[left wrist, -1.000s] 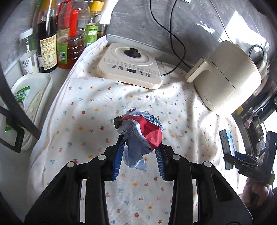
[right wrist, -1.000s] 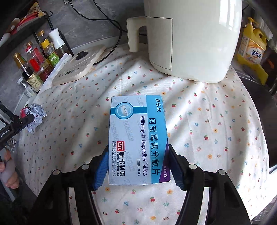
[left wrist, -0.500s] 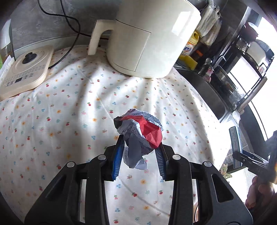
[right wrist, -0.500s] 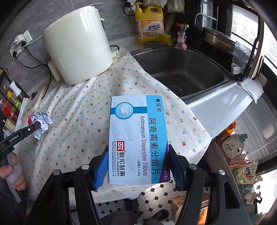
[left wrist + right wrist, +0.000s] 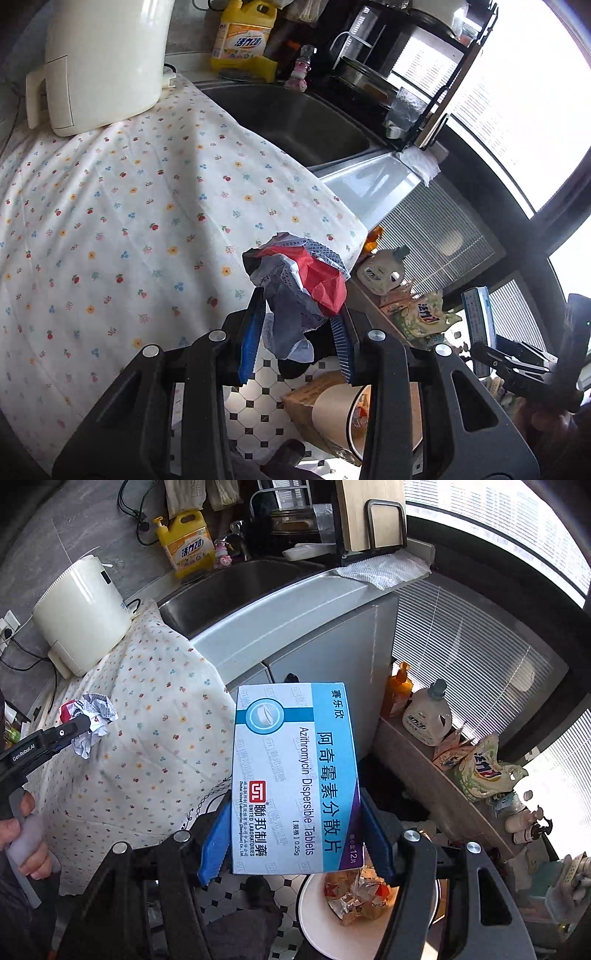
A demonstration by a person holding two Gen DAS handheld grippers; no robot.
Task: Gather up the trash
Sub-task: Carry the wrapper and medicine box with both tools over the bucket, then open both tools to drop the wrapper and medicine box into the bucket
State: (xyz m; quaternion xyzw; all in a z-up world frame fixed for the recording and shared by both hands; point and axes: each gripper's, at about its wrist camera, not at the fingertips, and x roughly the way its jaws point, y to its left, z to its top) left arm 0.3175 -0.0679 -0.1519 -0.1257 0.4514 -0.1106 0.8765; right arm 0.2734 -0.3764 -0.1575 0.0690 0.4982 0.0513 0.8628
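My left gripper (image 5: 297,332) is shut on a crumpled red, white and grey wrapper (image 5: 299,280), held in the air past the front edge of the flowered cloth (image 5: 110,221). It also shows in the right wrist view (image 5: 90,716). My right gripper (image 5: 295,834) is shut on a blue and white tablet box (image 5: 295,775), held above a round white bin (image 5: 369,904) on the floor that holds crumpled trash. The box shows edge-on in the left wrist view (image 5: 478,325). The bin's rim shows under the left gripper (image 5: 332,410).
A cream air fryer (image 5: 99,62) stands on the cloth at the back. A steel sink (image 5: 303,122) and a yellow detergent bottle (image 5: 242,40) lie beyond. A low shelf (image 5: 443,782) with bottles and bags runs along the window wall. The floor has black-and-white tiles (image 5: 258,406).
Both grippers have swung right, away from the countertop and out over the floor, each still holding its item. The bin has come into view beneath them.
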